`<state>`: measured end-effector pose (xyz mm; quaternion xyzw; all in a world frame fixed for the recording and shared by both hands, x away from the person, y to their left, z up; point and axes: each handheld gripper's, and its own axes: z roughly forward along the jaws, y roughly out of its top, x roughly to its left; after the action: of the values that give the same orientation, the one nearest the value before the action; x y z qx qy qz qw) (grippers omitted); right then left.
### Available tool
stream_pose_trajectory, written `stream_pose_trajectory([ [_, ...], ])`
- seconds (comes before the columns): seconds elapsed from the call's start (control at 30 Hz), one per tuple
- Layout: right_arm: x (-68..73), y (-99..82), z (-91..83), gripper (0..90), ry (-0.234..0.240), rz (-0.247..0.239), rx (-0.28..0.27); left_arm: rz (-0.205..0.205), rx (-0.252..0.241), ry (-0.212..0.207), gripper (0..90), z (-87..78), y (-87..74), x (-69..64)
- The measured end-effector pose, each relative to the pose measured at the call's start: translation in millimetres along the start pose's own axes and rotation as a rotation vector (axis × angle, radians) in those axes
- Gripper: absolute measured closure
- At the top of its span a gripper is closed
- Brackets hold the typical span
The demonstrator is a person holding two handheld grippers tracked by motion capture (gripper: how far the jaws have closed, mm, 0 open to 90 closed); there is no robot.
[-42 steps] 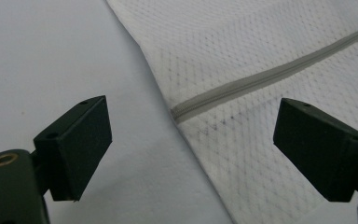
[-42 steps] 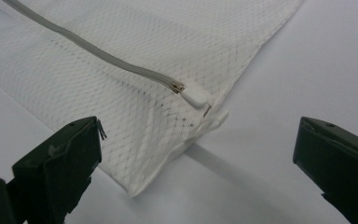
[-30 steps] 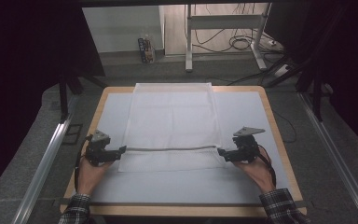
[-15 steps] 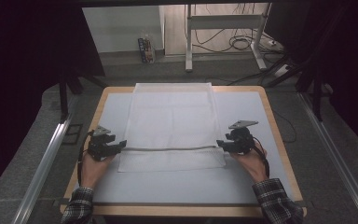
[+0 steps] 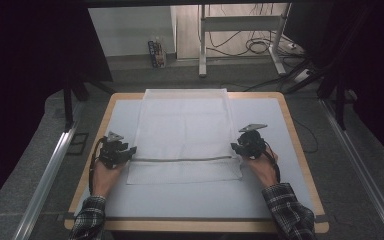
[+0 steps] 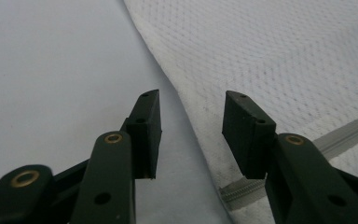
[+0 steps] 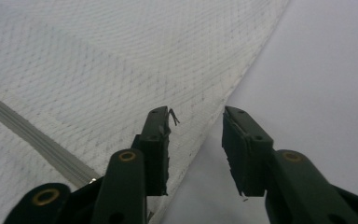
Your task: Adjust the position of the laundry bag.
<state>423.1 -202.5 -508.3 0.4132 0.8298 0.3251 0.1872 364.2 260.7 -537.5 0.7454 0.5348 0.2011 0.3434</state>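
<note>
A white mesh laundry bag (image 5: 184, 134) lies flat on the pale table (image 5: 280, 195), its far end near the table's far edge and its near end toward the person. A grey zipper (image 5: 180, 159) runs across the bag close to that near end, from one side edge to the other. The left gripper (image 5: 128, 150) sits at the bag's left side edge, level with the zipper's left end. In the left gripper view, the left gripper (image 6: 191, 133) has its jaws partly apart, having just been closing; the bag's side edge (image 6: 186, 116) passes through the gap between them, one jaw over bare table and the other over mesh, and the pads do not press on the fabric. The zipper's end (image 6: 242, 190) shows just below the gap. The right gripper (image 5: 236, 148) sits at the bag's right side edge, level with the zipper's right end. In the right gripper view, the right gripper (image 7: 196, 140) is likewise partly apart and has just been closing; the bag's edge (image 7: 214, 121) runs between its jaws, and nothing is clamped. The zipper (image 7: 32, 135) crosses the mesh to the left of those jaws.
</note>
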Motion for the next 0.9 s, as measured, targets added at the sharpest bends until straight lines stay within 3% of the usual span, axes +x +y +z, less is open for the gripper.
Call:
stream_pose_trajectory([
  [0.1,-1.5,-1.2,5.6,56.3,0.003,0.007,0.017,0.004,0.029,0.006,52.1,5.8,-1.2,0.9],
  [0.2,-2.8,-3.8,11.1,59.3,0.012,-0.003,0.051,0.012,0.041,0.006,52.9,9.6,-2.3,-0.6],
  [0.33,-4.6,-4.1,10.2,67.9,0.02,0.011,0.049,0.005,0.042,-0.005,63.5,10.7,-1.1,-3.6],
  [0.43,-4.3,-4.0,9.7,84.4,0.052,0.018,0.054,-0.014,0.047,-0.022,72.7,10.6,-0.2,-4.9],
  [0.47,-2.7,-3.6,9.9,87.5,0.064,0.018,0.056,-0.022,0.048,-0.031,80.0,10.5,-0.1,-4.5],
  [0.5,-2.7,-3.6,9.9,87.5,0.064,0.018,0.056,-0.022,0.048,-0.031,85.1,10.5,-0.1,-4.5],
  [0.57,3.4,-1.5,9.8,88.6,0.032,-0.028,0.068,-0.027,0.049,-0.055,88.5,10.3,0.2,-3.4],
  [0.73,4.0,-1.4,5.9,88.8,0.032,-0.046,0.068,-0.051,0.05,-0.099,89.5,7.5,1.1,-1.2],
  [0.9,2.9,-3.0,-3.0,88.7,0.049,-0.058,0.062,-0.034,0.043,-0.112,89.1,3.7,2.1,-4.3],
])
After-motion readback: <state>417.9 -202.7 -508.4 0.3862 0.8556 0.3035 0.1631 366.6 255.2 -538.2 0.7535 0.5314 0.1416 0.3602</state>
